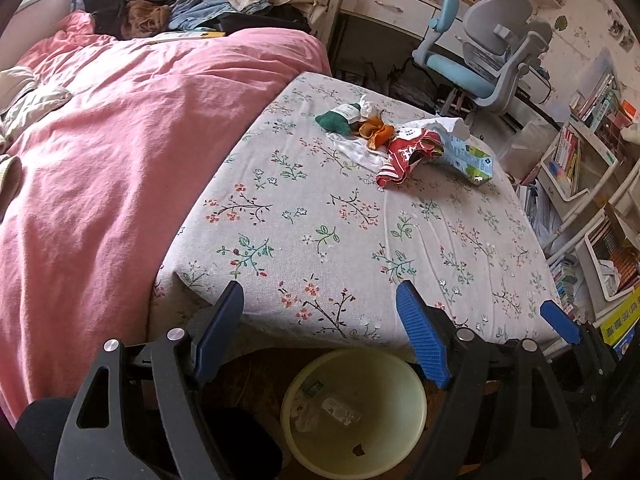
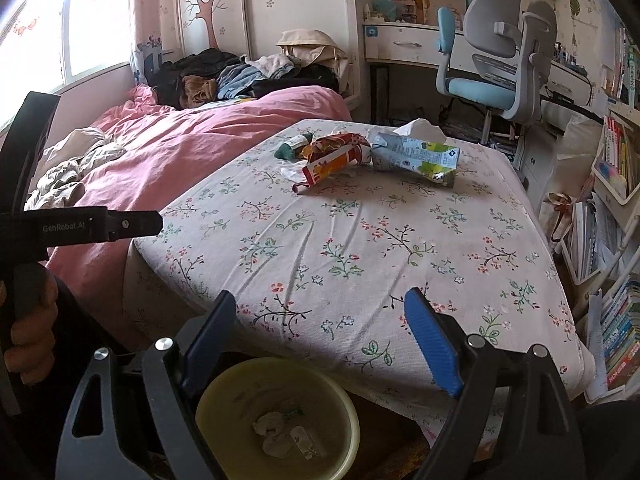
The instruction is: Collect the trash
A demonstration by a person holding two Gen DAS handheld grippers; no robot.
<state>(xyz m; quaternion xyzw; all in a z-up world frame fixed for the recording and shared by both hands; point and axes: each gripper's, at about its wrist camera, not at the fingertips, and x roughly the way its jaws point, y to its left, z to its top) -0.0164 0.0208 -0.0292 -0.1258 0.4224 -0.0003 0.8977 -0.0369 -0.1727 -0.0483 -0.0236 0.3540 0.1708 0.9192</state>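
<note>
A pink blanket (image 1: pixel 120 152) is spread over the bed (image 2: pixel 208 136), with a heap of clothes (image 1: pixel 192 4) piled at its far end. A flowered cloth (image 1: pixel 340 232) is laid over the table beside the bed. A blue and grey chair (image 2: pixel 496 60) is drawn up to a white desk (image 2: pixel 408 46), and books (image 2: pixel 618 332) are stacked at the right

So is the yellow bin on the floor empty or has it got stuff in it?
Not empty: the yellow bin holds a few crumpled white scraps and wrappers at the bottom, mostly unfilled.
</note>
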